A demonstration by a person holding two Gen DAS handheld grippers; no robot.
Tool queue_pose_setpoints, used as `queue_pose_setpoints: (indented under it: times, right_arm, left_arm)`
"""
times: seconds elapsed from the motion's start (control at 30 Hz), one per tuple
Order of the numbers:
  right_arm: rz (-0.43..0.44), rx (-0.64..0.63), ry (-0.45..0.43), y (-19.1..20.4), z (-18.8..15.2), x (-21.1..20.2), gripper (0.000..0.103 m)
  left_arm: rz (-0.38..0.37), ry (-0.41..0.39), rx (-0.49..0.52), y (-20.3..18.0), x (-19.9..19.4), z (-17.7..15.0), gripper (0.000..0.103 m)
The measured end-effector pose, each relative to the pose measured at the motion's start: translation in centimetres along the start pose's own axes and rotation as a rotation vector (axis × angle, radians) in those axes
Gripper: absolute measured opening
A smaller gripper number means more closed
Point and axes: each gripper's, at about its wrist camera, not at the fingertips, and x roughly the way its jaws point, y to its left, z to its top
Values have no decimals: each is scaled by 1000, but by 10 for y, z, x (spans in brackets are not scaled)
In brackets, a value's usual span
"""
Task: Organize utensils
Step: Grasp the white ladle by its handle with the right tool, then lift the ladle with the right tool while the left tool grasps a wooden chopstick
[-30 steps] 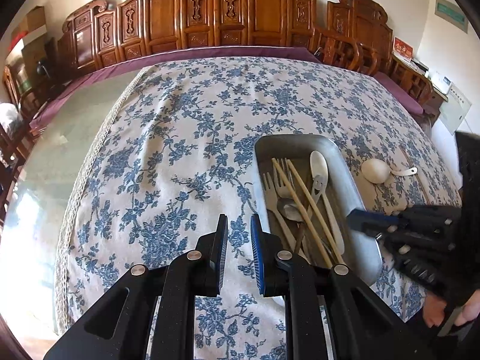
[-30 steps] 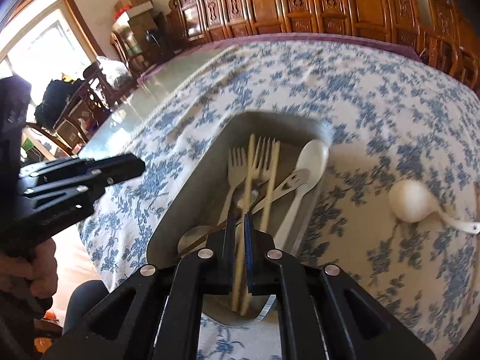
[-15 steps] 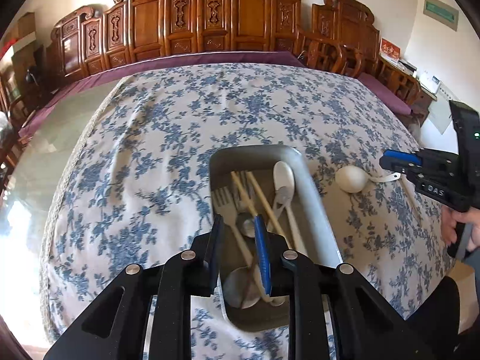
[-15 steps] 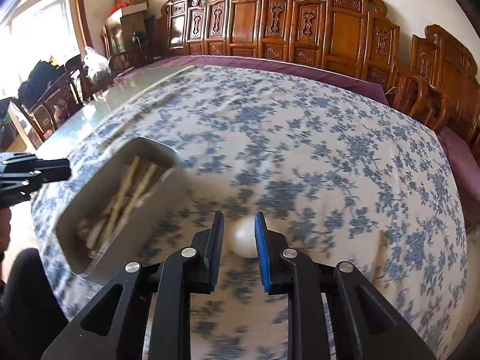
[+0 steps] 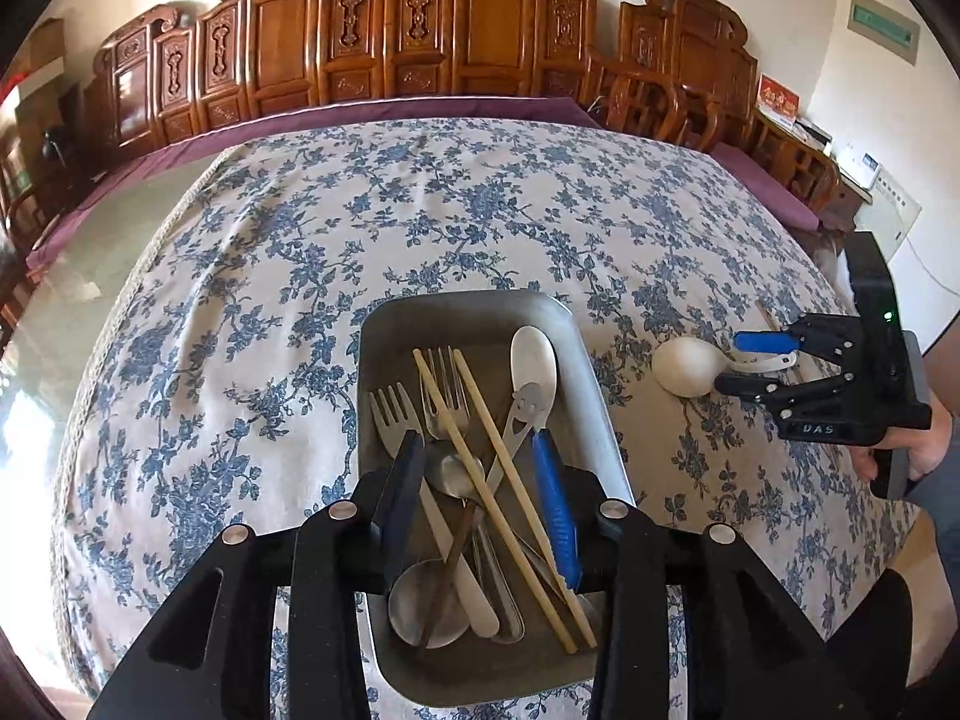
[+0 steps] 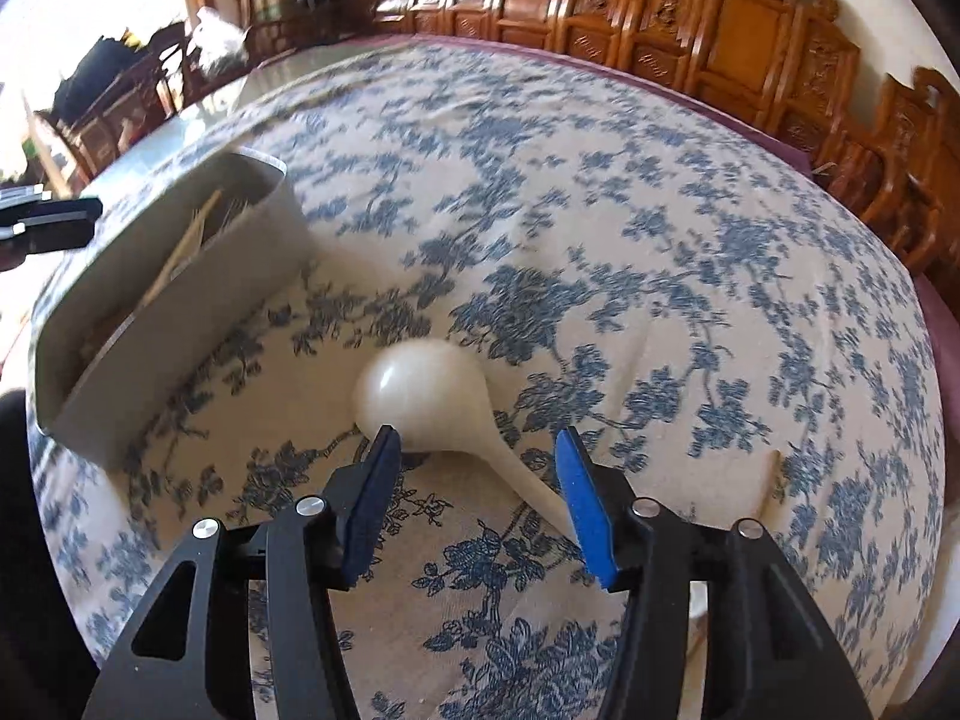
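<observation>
A grey metal tray (image 5: 576,336) on the floral tablecloth holds forks (image 5: 390,414), metal spoons, a white spoon (image 5: 533,354) and a pair of chopsticks (image 5: 480,456). My left gripper (image 5: 480,450) is open and hovers over the tray's near half. A white ladle-like spoon (image 6: 420,396) lies bowl down on the cloth right of the tray (image 6: 198,300); it also shows in the left wrist view (image 5: 684,367). My right gripper (image 6: 474,450) is open, its jaws on either side of that spoon's handle, low over the cloth.
A single wooden chopstick (image 6: 771,480) lies on the cloth to the right of the white spoon. Carved wooden chairs (image 5: 420,30) line the table's far side. The table's near edge drops off below both grippers.
My right gripper left the tray, swung right to the white spoon and opened around its handle. My left gripper moved over the tray and opened wider.
</observation>
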Motion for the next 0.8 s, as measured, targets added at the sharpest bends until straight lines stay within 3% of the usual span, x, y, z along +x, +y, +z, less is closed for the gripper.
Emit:
queue_pose_setpoints:
  times: [0.3, 0.4, 0.47, 0.53, 0.8]
  right_arm:
    - [22, -21, 52, -6, 3, 11, 52]
    - [17, 13, 52, -15, 0, 9, 37]
    - [17, 56, 52, -22, -1, 7, 21]
    - [46, 83, 48, -25, -2, 6, 13]
    - [15, 115, -7, -19, -8, -16, 5]
  left_arm:
    - [-4, 5, 0, -4, -1, -1, 36]
    - [-7, 5, 9, -8, -3, -3, 36]
    - [-9, 5, 11, -11, -3, -3, 36]
    - [-11, 5, 12, -15, -4, -2, 37]
    - [-16, -2, 49, -40, -8, 0, 40]
